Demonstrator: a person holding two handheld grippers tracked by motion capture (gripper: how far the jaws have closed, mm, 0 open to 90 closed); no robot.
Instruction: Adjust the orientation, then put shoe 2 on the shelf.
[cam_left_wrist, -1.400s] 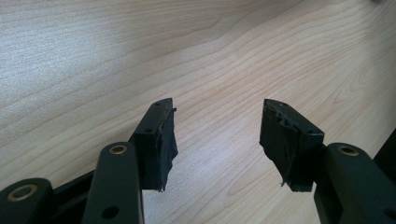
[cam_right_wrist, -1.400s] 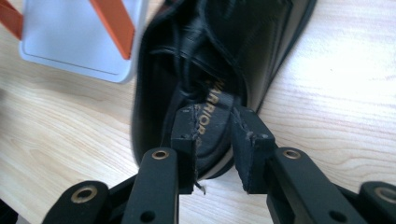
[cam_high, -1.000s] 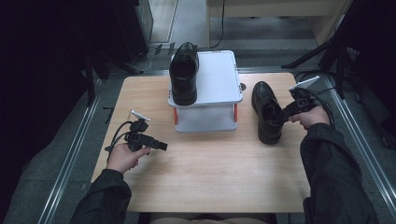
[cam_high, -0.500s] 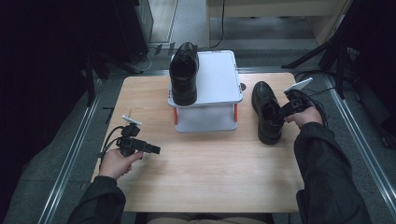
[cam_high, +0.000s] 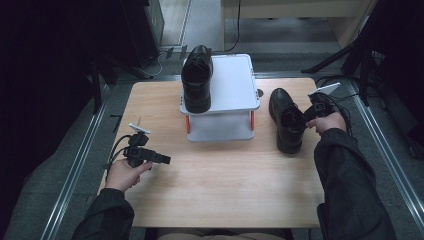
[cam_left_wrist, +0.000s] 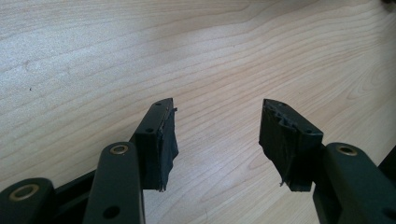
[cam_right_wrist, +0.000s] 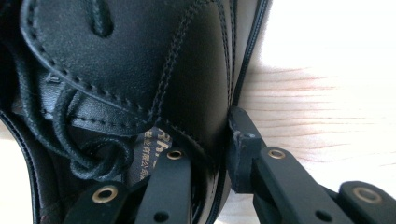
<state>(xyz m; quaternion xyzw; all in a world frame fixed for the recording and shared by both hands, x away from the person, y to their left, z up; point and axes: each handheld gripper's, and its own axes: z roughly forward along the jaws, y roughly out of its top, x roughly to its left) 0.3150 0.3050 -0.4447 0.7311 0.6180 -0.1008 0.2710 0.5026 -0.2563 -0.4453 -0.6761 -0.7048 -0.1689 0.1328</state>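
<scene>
Pale wood tabletop (cam_high: 225, 190) w/ white two-tier shoe rack (cam_high: 232, 82), one black leather lace-up shoe (cam_high: 196, 80) on top. Second black leather dress shoe (cam_high: 286, 120) on table right of rack; right gripper (cam_right_wrist: 219, 154) pinches its collar wall, prob. soft and light-ish, glossy elsewhere. Left gripper (cam_left_wrist: 215, 133) spread, empty, over bare wood.

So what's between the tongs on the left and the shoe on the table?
In the high view, bare wooden table and the white shelf stand's front corner.
</scene>
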